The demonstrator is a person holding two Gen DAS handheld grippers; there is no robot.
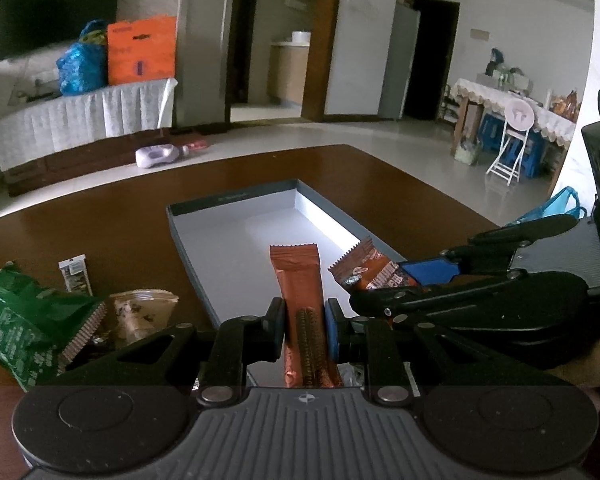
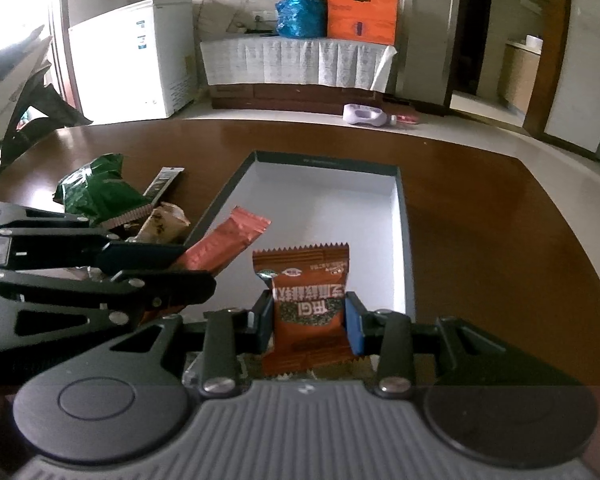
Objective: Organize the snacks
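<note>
A shallow grey box (image 1: 236,205) (image 2: 404,216) with a white floor lies open on the brown table. My left gripper (image 1: 303,330) is shut on a long copper-brown stick pack (image 1: 300,276) (image 2: 228,242), held over the box's near end. My right gripper (image 2: 308,322) (image 1: 404,280) is shut on a squat orange-brown snack packet (image 2: 306,280) (image 1: 366,266), also above the near end of the box. The two grippers hang side by side, the right one just to the right of the left.
Left of the box lie a green snack bag (image 1: 24,312) (image 2: 96,190), a beige wrapped snack (image 1: 142,312) (image 2: 164,222) and a thin dark-and-white stick pack (image 1: 76,274) (image 2: 164,184). The brown table (image 1: 100,216) (image 2: 480,200) ends in a curved far edge.
</note>
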